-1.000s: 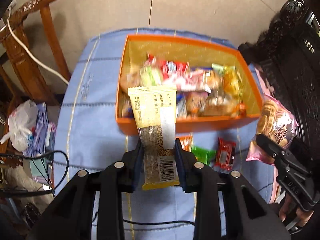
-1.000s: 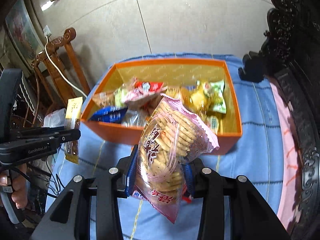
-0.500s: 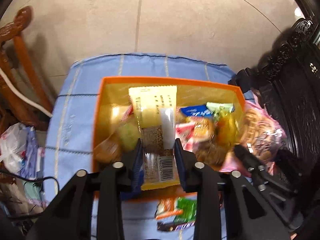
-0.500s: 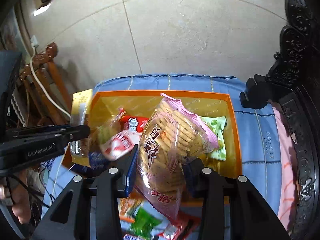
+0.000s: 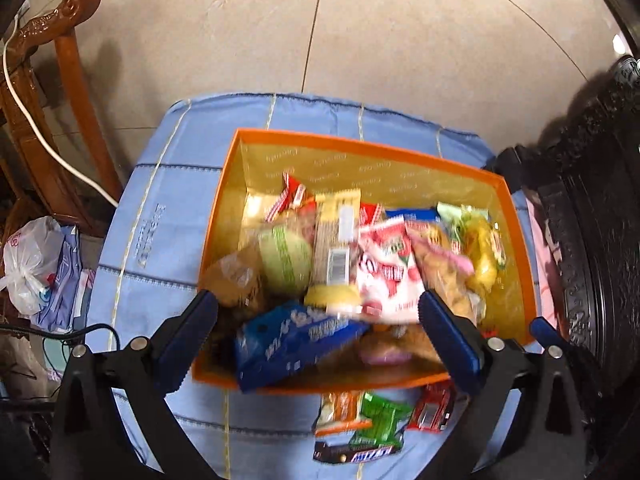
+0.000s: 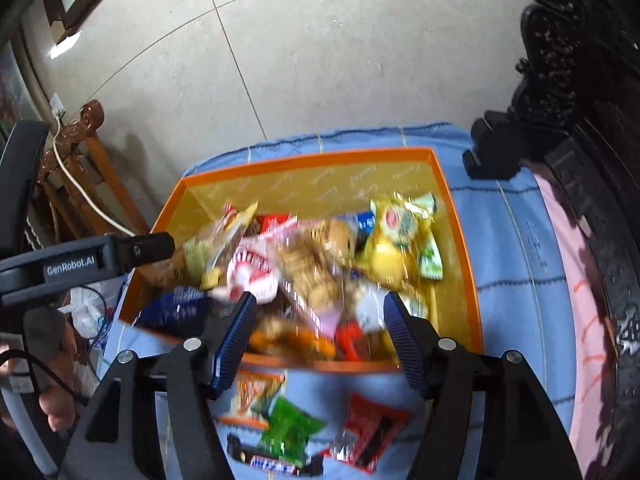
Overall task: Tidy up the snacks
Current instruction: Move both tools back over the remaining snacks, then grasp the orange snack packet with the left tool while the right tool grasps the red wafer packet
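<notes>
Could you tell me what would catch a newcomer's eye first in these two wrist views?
The orange box heaped with bright snack packets sits mid-frame on the blue cloth. Both the left gripper and the right gripper hang open above it, holding nothing. A few loose snacks lie on the cloth just in front of the box.

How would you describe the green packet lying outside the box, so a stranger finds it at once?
Find the orange box on the blue cloth. By its near wall lies a small row of snacks; the green packet is the middle one, between an orange packet and a red one.
</notes>
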### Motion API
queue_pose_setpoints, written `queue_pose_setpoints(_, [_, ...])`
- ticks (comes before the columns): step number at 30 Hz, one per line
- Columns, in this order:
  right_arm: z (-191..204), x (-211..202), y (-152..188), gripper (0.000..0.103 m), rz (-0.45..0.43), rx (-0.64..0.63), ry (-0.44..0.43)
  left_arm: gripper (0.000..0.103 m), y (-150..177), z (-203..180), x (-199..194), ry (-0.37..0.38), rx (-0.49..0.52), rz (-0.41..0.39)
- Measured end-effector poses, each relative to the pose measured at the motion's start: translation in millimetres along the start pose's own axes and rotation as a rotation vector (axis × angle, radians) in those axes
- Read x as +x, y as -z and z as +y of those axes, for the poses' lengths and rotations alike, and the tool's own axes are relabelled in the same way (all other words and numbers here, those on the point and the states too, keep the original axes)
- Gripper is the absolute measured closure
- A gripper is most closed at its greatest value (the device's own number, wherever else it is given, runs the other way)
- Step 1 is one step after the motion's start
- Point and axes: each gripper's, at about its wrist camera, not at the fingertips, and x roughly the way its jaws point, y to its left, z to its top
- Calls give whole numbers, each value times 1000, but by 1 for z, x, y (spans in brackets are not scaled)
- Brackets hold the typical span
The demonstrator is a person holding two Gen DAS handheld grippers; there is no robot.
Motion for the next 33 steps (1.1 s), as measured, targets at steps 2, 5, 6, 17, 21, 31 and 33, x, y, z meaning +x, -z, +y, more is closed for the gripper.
queue_pose_setpoints(2, [0, -8, 10, 37, 4, -3, -2, 4, 12, -2, -6, -8, 22, 3])
queue_pose_setpoints(5, [-2, -20, 26, 37, 8, -9, 1, 4, 31, -4, -15, -26, 55, -3])
queue_pose_setpoints(6, [-3, -23, 32, 37, 9, -10, 6, 4, 37, -3, -18, -24, 60, 2])
queue_pose_setpoints(17, [-21, -11, 92, 37, 156, 51, 14, 4, 105, -1, 5, -21, 83, 188])
queue_pose_setpoints(21, [-23, -6, 103, 37, 180, 58, 6, 5, 116, -1, 35, -7, 40, 293])
queue_pose_setpoints(31, [-39, 15, 104, 37, 232, 94, 12, 5, 107, -12, 102, -26, -64, 410])
queue_pose_setpoints(33, [-40, 21, 103, 37, 244, 94, 11, 5, 105, -16, 111, -54, -38, 417])
